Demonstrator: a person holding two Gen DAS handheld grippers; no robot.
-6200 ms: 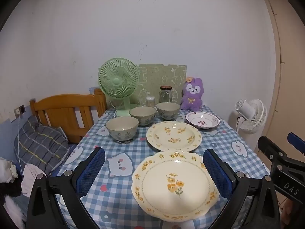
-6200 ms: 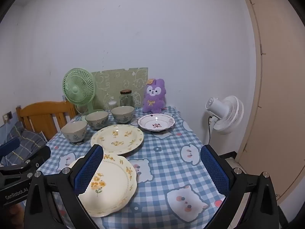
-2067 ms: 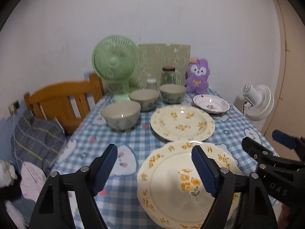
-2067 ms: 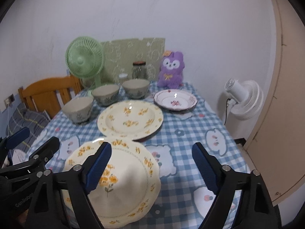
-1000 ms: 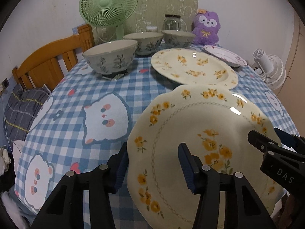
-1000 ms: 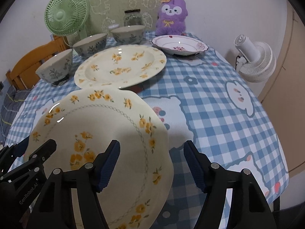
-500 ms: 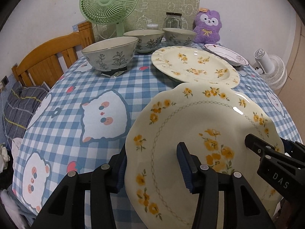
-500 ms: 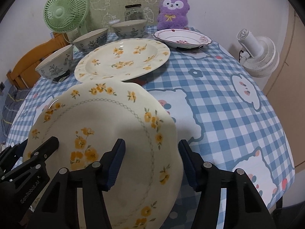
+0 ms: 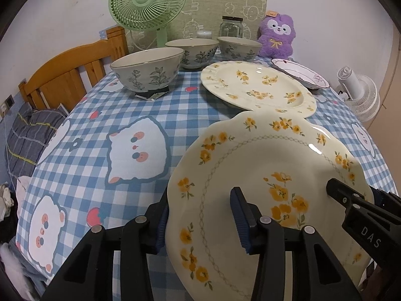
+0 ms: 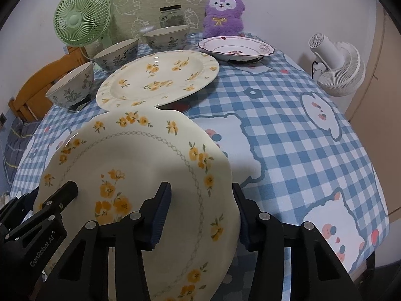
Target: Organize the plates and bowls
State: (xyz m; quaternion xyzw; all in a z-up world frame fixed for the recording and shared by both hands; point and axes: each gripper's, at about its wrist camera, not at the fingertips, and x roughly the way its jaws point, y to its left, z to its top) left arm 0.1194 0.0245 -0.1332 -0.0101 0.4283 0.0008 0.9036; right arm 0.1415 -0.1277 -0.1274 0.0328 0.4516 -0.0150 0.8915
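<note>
The cream scalloped ceramic plate with yellow flowers [image 9: 270, 175] fills the left wrist view from 3 to 6 o'clock, over the near edge of the blue checked tablecloth [image 9: 120, 115]. The left gripper [image 9: 200, 215] straddles the plate's left rim, one blue pad [image 9: 241, 217] over its face, jaws narrowing; whether they already pinch cannot be told. Three leaf-printed grey bowls [image 9: 147, 71] sit around 12 o'clock, beside a second flowered plate [image 9: 258, 87].

In the right wrist view, the right gripper [image 10: 201, 215] straddles the opposite rim at 6 o'clock, its jaws also closing. The plate looks stiff, glossy, slippery and breakable; the two opposite rim edges seem the safest hold.
</note>
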